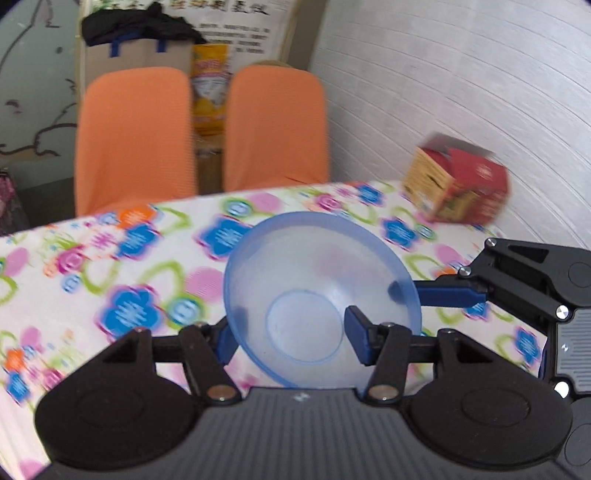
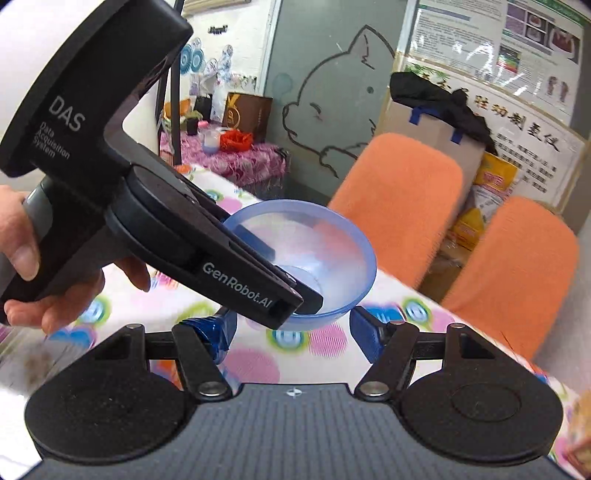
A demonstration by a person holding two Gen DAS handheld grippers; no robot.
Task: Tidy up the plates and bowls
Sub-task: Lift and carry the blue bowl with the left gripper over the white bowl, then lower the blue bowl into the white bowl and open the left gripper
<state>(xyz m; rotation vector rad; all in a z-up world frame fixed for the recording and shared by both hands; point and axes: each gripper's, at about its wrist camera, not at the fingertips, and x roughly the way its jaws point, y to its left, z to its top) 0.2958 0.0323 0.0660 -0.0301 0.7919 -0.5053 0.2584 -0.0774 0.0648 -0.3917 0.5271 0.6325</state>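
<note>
A translucent blue bowl (image 1: 314, 288) hangs tilted above the flowered tablecloth (image 1: 122, 258). My left gripper (image 1: 291, 338) is open, its blue fingertips on either side of the bowl's near rim, one inside the bowl and one outside. My right gripper (image 2: 291, 332) is open just below the bowl (image 2: 332, 254). In the left wrist view the right gripper's blue finger (image 1: 450, 293) reaches the bowl's right rim. In the right wrist view the left gripper body (image 2: 207, 254) crosses over the bowl.
Two orange chairs (image 1: 136, 136) stand behind the table. A red and yellow carton (image 1: 458, 181) sits at the table's far right by the white wall. A cardboard box with black cloth (image 1: 136, 33) stands behind the chairs.
</note>
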